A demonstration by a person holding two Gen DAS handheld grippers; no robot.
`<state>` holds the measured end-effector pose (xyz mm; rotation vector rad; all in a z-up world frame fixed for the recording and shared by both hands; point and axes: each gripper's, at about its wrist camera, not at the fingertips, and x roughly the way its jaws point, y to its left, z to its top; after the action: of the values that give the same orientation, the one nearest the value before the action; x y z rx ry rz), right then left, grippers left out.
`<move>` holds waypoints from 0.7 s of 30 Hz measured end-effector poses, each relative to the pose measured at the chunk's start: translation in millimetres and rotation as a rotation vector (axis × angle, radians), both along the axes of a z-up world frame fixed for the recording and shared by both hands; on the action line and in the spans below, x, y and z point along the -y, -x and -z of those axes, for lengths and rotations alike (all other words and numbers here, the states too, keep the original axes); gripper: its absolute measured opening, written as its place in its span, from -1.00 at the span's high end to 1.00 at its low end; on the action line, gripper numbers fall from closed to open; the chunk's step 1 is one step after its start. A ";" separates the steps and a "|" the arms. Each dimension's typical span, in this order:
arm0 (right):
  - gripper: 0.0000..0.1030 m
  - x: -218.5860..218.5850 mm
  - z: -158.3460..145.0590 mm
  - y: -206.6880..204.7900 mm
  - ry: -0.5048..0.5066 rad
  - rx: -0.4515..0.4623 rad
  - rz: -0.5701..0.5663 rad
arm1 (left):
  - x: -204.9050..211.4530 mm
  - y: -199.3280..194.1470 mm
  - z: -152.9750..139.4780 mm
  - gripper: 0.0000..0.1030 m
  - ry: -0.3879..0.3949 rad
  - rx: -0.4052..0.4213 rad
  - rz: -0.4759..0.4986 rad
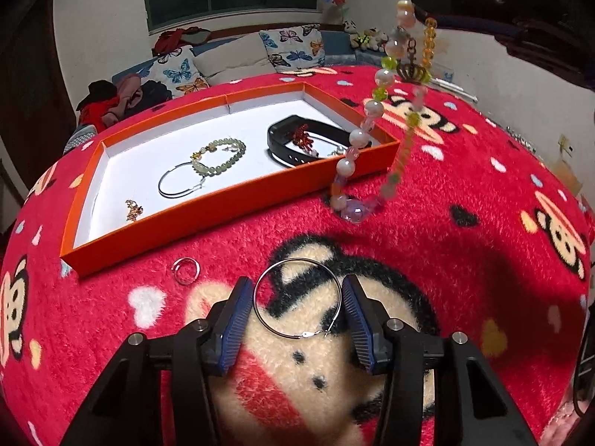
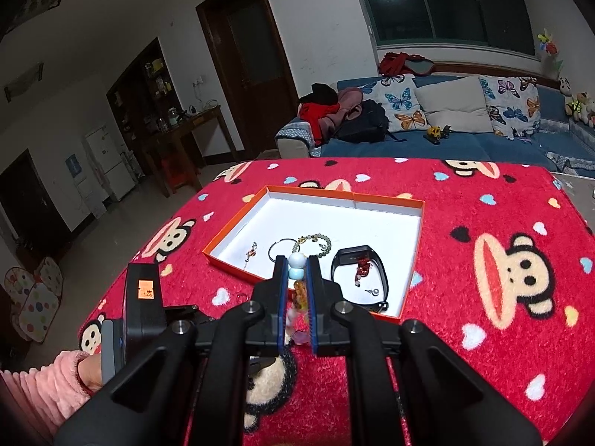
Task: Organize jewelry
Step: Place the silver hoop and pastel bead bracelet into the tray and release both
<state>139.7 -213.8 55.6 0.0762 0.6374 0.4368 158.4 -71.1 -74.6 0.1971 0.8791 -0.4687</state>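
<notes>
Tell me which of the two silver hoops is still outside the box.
The hoop on the red blanket, lying between the open left claw's fingers. The other hoop already lies inside the orange box, touching the green bead bracelet.

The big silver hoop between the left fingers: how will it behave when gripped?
The silver hoop looks like thin wire, so probably light and springy, apt to flex or slip sideways. It lies flat on the fuzzy blanket, so rolling seems unlikely.

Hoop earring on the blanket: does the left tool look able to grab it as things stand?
Probably yes. The left tool is open, its fingers on either side of the hoop earring, which lies flat on the red blanket with nothing covering it. The thin wire may be hard to pinch.
</notes>
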 end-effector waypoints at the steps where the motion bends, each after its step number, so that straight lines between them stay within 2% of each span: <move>1: 0.81 -0.2 -0.9 -1.8 0.001 0.000 -0.001 | -3.3 -0.4 -3.1 -0.02 0.015 0.000 -0.004; 8: 0.81 2.2 -9.8 -26.6 -0.005 0.001 -0.003 | -34.4 -15.4 -44.4 -0.02 0.111 0.060 -0.050; 14: 0.80 6.4 -17.5 -55.5 -0.009 0.019 0.023 | -54.7 -60.6 -72.5 -0.02 0.082 0.112 -0.099; 21: 0.81 5.1 -20.5 -93.2 -0.003 0.039 0.037 | -71.8 -127.1 -71.6 -0.02 0.057 0.099 -0.148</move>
<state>232.9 -219.0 76.1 0.0822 0.5957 0.4031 285.5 0.6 -3.0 0.1010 0.7764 -0.3430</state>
